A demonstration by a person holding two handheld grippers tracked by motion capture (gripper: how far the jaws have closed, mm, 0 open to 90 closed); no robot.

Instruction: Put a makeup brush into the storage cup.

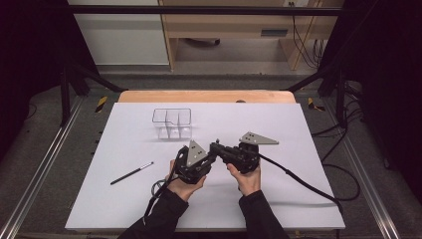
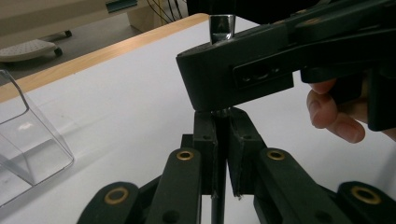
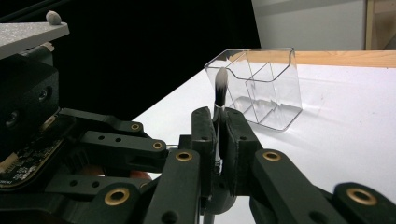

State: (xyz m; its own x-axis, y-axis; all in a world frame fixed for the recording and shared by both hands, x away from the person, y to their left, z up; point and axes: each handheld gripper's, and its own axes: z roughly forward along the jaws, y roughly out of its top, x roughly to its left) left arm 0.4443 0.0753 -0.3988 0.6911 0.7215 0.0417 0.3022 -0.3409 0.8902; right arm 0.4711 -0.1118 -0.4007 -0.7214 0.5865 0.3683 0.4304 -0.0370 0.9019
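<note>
A thin make-up brush is held between both grippers above the middle of the white table. In the right gripper view my right gripper (image 3: pixel 218 119) is shut on its handle, and the pale bristle tip (image 3: pixel 222 84) stands up above the jaws. In the left gripper view my left gripper (image 2: pixel 222 122) is shut on the brush's thin dark handle (image 2: pixel 217 207), right under the right gripper (image 2: pixel 233 74), which crosses above it. From the high view the left gripper (image 1: pixel 209 153) and right gripper (image 1: pixel 217 148) meet tip to tip.
A clear plastic organizer (image 1: pixel 172 123) with several compartments stands at the back of the white table (image 1: pixel 278 199), beyond the grippers. A second dark brush (image 1: pixel 132 173) lies flat at the front left. The right gripper's cable (image 1: pixel 303 183) trails off to the right.
</note>
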